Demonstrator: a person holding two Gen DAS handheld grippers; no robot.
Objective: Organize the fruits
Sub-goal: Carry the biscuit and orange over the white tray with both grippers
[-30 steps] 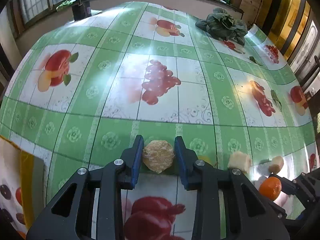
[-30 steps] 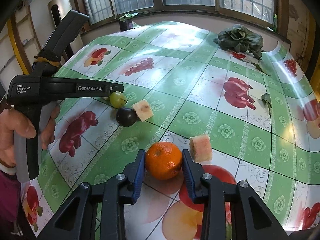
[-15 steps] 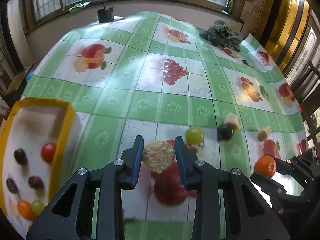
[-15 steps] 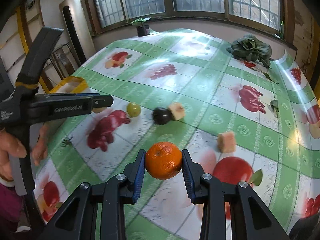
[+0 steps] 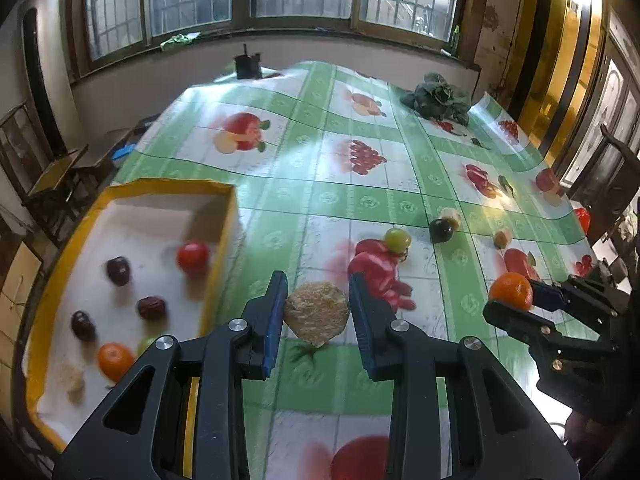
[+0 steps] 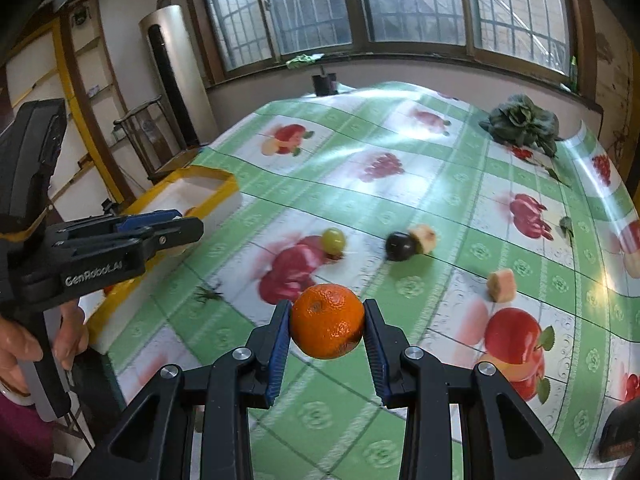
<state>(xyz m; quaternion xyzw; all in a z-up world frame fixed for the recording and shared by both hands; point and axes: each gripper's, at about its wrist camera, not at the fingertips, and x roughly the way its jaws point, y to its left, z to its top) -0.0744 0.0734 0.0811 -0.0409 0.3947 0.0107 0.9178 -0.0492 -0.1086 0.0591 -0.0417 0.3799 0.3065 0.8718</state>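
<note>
a bench (image 5: pixel 400 184) under a green checked cloth printed with fruit fills a room with barred windows; leafy greens (image 5: pixel 438 98) lie at its far end. a yellow-rimmed tray (image 5: pixel 224 248) at the bench's left edge holds small fruits. just right of the tray, the left claw (image 5: pixel 318 312) hangs above the cloth, pinching a tan crumbly chunk (image 5: pixel 317 313). further right of the tray, the right claw (image 6: pixel 326 334) pinches an orange (image 6: pixel 327 321) above the bench. beyond it lie a green grape (image 6: pixel 334 239) and a dark fruit (image 6: pixel 400 246).
</note>
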